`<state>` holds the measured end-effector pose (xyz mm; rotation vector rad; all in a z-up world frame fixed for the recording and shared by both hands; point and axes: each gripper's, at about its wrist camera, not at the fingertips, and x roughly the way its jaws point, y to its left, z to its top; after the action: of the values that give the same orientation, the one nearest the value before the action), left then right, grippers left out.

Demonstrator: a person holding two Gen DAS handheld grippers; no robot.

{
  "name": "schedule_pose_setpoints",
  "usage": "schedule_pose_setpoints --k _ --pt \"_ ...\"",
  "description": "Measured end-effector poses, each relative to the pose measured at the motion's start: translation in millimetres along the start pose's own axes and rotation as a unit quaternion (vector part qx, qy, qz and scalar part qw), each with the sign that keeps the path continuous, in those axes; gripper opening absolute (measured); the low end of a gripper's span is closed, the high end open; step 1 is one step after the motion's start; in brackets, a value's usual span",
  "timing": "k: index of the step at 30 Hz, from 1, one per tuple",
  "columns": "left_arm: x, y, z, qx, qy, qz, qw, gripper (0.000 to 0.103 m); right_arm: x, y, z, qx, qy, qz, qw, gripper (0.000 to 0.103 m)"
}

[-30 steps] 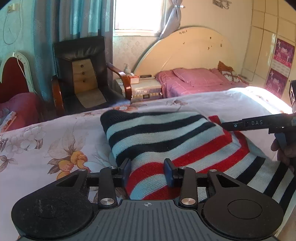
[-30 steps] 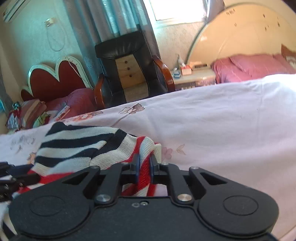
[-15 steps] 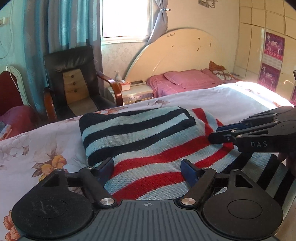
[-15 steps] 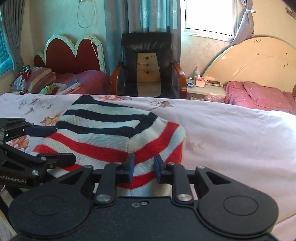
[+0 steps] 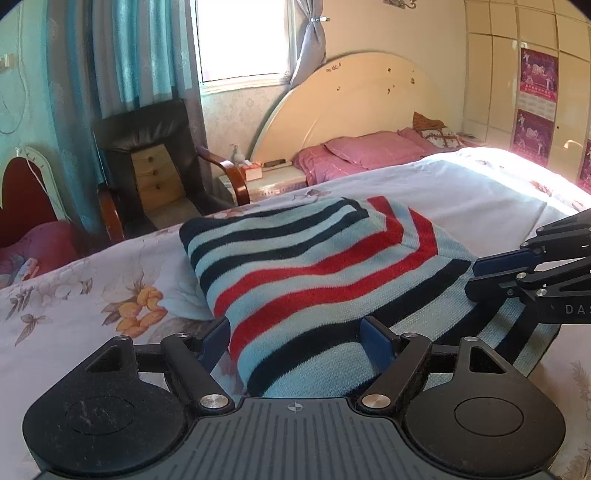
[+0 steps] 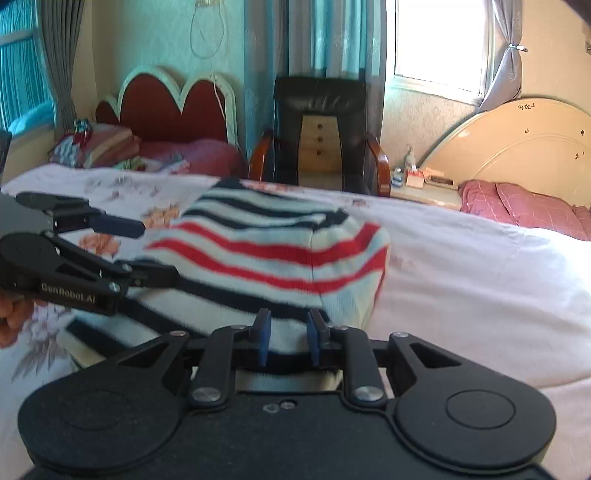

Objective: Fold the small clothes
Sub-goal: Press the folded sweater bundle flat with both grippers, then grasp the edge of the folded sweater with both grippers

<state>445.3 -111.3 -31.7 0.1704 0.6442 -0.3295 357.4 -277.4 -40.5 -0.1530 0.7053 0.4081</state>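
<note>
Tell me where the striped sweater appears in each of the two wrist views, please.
Left wrist view: the striped sweater fills the centre, on the bedsheet.
Right wrist view: it lies centre-left, reaching down to the gripper.
Shared landmark: the black armchair behind the bed.

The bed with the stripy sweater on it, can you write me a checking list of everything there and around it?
Surface: bedspread, white with flower prints, sunlit at the far right.
Job's things: striped sweater, folded over, lying on the bedspread.
Clutter: nothing seen on the bedspread besides the sweater.
Grippers: left gripper open, jaws just opened, sweater edge between them but not pressed. Right gripper narrow, sweater edge between its jaws; cannot tell whether they press it.
Cables: white cord hanging on the far wall.
Surroundings: black armchair, small drawers on its seat, second bed with pink pillow, nightstand, window, curtains.
</note>
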Motion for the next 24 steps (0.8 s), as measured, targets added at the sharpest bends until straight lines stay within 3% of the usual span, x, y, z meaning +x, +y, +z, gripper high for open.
schedule_pose_setpoints --k 7,11,16,17,18,20,22,24 --pt "-22.9 -5.7 -24.5 0.003 0.001 0.004 1.0 0.078 -21.4 4.4 -17.0 -0.004 0.001 -0.005 1.0 0.022" --pt "-31.8 -7.4 -42.8 -0.003 0.012 0.001 0.9999 0.078 -19.1 9.7 -33.9 -0.013 0.03 -0.004 0.999 0.022" --pt "-49.1 13.9 -45.8 -0.012 0.004 0.004 0.9999 0.078 -28.3 10.3 -38.3 -0.01 0.039 -0.007 0.999 0.022" --pt "-52.9 22.4 -43.7 -0.024 -0.003 0.005 0.9997 0.078 -39.2 6.3 -33.6 0.004 0.025 -0.01 1.0 0.03" --pt "-54.1 32.7 -41.1 -0.043 -0.007 -0.003 0.9991 0.078 -50.6 0.8 -29.9 0.019 0.006 -0.008 1.0 0.046" --pt "-44.2 52.2 -34.9 -0.098 0.004 -0.038 0.9945 0.078 -63.1 -16.9 -21.5 0.062 -0.02 0.011 0.998 0.067" --pt "-28.4 65.5 -31.2 -0.144 0.017 -0.073 0.9867 0.078 -55.6 -42.2 -13.1 0.124 -0.017 0.027 0.992 0.069" --pt "-10.7 75.7 -30.8 -0.196 0.038 -0.11 0.9737 0.078 -30.7 -74.3 -9.6 0.213 0.017 0.075 0.974 0.069"
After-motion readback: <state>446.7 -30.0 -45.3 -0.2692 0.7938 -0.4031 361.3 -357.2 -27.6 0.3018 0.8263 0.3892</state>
